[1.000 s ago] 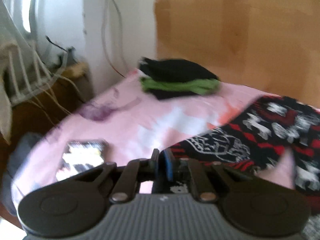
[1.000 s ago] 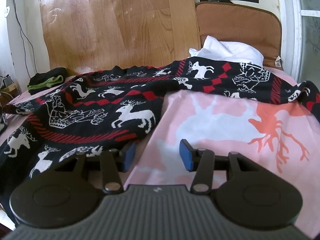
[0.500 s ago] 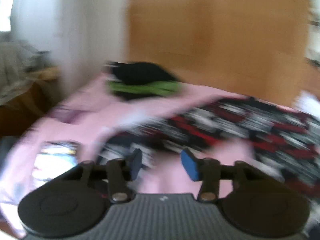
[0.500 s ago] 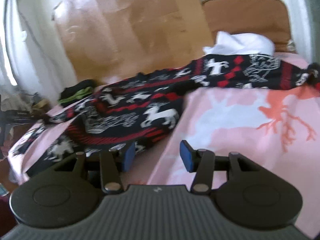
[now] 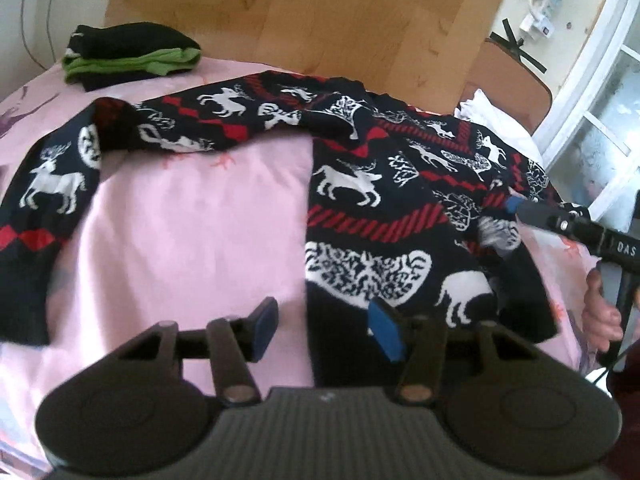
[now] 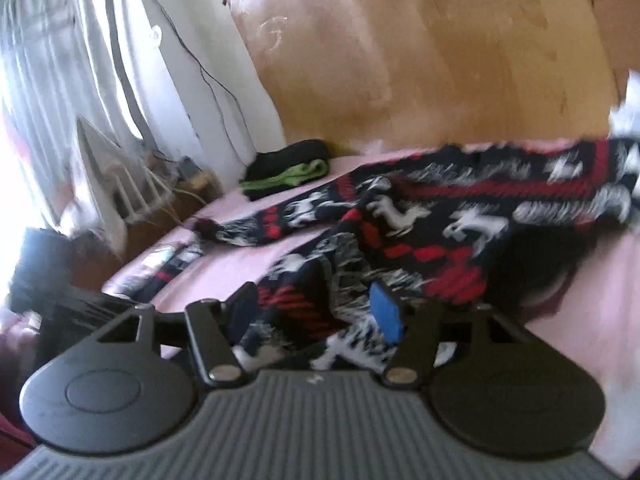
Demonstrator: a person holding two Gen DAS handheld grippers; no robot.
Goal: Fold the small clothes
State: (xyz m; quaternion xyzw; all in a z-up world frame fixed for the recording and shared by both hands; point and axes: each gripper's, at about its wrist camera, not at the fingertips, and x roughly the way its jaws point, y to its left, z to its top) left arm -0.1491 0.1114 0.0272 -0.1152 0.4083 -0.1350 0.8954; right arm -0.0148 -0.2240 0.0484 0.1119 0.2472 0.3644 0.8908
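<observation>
A dark knit sweater (image 5: 372,208) with white reindeer and red stripes lies spread on the pink bedsheet (image 5: 192,216). One sleeve runs left and curls down the left side (image 5: 44,184). My left gripper (image 5: 322,326) is open and empty, just above the sweater's near left edge. My right gripper (image 6: 314,310) is open over the sweater (image 6: 420,232); that view is blurred. It also shows in the left wrist view (image 5: 516,206), its tip at the sweater's right edge.
A folded black and green pile (image 5: 128,56) sits at the far left corner of the bed. A wooden board (image 5: 304,12) stands behind. A white cloth (image 5: 488,116) and a brown chair back (image 5: 508,76) are at the far right. A radiator (image 6: 132,192) stands left.
My left gripper has opened and let go of the sweater, then swung right. My right gripper has swung left over the sweater. The sweater's body now lies further right.
</observation>
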